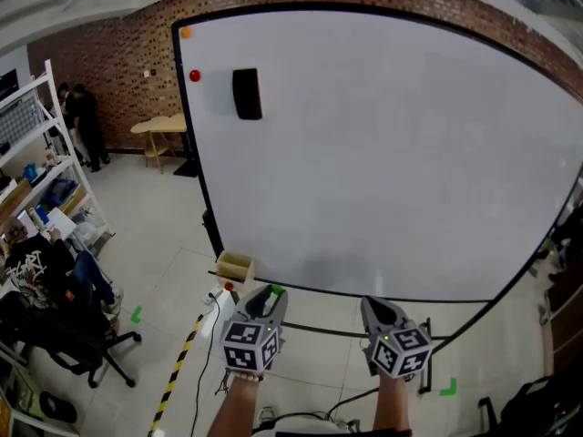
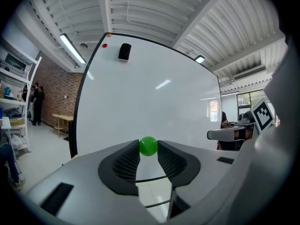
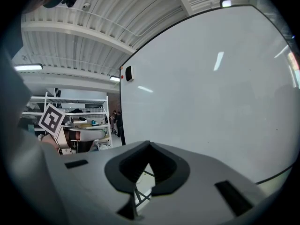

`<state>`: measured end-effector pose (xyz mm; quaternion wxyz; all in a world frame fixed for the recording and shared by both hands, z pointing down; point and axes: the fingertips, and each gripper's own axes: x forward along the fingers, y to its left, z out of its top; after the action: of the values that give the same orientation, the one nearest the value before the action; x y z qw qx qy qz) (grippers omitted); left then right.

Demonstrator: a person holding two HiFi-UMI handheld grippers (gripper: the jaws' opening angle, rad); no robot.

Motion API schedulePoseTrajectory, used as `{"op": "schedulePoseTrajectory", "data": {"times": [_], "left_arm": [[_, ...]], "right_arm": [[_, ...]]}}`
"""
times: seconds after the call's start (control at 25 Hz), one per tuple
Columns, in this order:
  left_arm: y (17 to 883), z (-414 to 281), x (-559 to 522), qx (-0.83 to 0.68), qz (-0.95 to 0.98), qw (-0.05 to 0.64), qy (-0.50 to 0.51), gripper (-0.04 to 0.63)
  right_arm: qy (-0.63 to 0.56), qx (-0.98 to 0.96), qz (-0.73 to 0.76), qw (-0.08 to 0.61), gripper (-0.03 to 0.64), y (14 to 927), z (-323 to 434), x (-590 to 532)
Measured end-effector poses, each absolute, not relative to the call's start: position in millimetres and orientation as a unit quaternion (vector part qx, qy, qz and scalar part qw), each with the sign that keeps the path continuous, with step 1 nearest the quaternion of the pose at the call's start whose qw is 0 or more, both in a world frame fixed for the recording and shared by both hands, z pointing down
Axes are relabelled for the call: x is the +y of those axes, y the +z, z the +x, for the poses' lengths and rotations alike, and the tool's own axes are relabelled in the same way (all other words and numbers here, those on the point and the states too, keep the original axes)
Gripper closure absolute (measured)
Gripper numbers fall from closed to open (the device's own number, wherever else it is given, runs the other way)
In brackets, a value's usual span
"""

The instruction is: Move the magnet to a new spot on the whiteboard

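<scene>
While the left tongs [image 1: 271, 293] pinch the green ball magnet [image 2: 148, 146], the whiteboard [image 1: 383, 171] stands ahead, not yet touched.
Clamped at the very tips of the ribbed pads, the magnet juts forward, likely so that its face can meet the board before the tongs do. It is off the board, held out in front of the bottom edge, toward the lower left corner. The right tongs [image 3: 150, 144] hover alongside, pressed together with nothing between them, and seem kept out of the way because one hand is enough. Up in the top left corner sit an orange magnet [image 1: 186, 33], a red magnet [image 1: 194, 76] and a black eraser [image 1: 247, 94], so most of the board is bare for a new spot.
</scene>
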<state>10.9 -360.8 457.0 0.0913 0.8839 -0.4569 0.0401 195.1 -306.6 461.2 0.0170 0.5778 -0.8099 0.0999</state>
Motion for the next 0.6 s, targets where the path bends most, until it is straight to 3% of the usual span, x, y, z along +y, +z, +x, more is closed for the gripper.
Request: {"op": "schedulePoseTrajectory", "data": {"times": [0.6], "left_arm": [[430, 17, -381, -0.456, 0.887, 0.063, 0.043, 0.474]], "right_arm": [[0.099, -0.812, 0.576, 0.007, 0.606, 457, 196, -313]]}}
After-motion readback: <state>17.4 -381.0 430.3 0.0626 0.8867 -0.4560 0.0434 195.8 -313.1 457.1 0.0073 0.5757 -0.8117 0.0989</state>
